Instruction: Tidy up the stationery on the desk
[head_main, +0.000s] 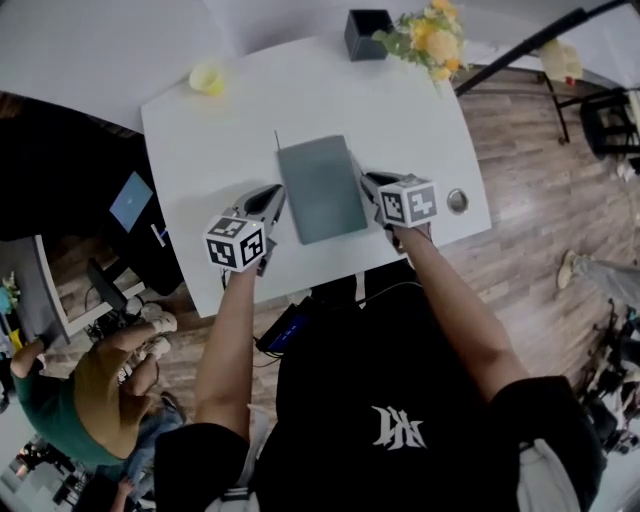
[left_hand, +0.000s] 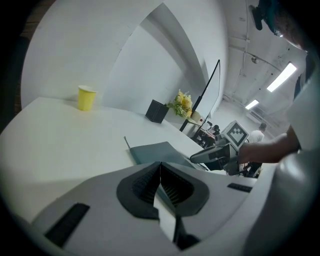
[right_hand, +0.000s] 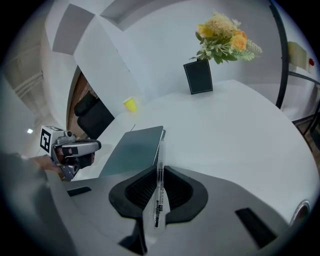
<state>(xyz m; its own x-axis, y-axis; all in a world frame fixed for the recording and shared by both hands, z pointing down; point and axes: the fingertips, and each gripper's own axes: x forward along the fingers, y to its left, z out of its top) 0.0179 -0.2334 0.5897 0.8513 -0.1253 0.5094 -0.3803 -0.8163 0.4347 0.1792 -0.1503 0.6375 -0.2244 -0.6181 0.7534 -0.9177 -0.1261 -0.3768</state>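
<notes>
Between the fingers of the right gripper (right_hand: 160, 174) a clear pen (right_hand: 158, 195) is pinched. It is laid lengthwise along the fingers, and its far end is seen just past them, against the right edge of the grey notebook (right_hand: 132, 150); whether it touches cannot be told. The fingers of the left gripper (left_hand: 160, 170) are pressed together with nothing caught between them, and the notebook's near corner lies just ahead of them.

In the head view the left forearm (head_main: 228, 340) and the right forearm (head_main: 455, 310) are stretched forward from the body. Both grippers are tilted downward, and the two pairs of fingers are brought in on either side of the notebook. The notebook is laid flat on the white bench (head_main: 200, 130), between the left fingers and the right ones.

Well beyond the fingers, at the far edge, a black box (head_main: 367, 33) is stood beside a bunch of yellow flowers (head_main: 432, 30). A yellow cup (head_main: 207, 78) is set far ahead and to the left of the left fingers. A round metal fitting (head_main: 457, 201) is seen in the bench just right of the right gripper. Wood-plank floor (head_main: 530, 180) is seen around the bench, and other people (head_main: 90, 390) are seen beyond the left forearm.
</notes>
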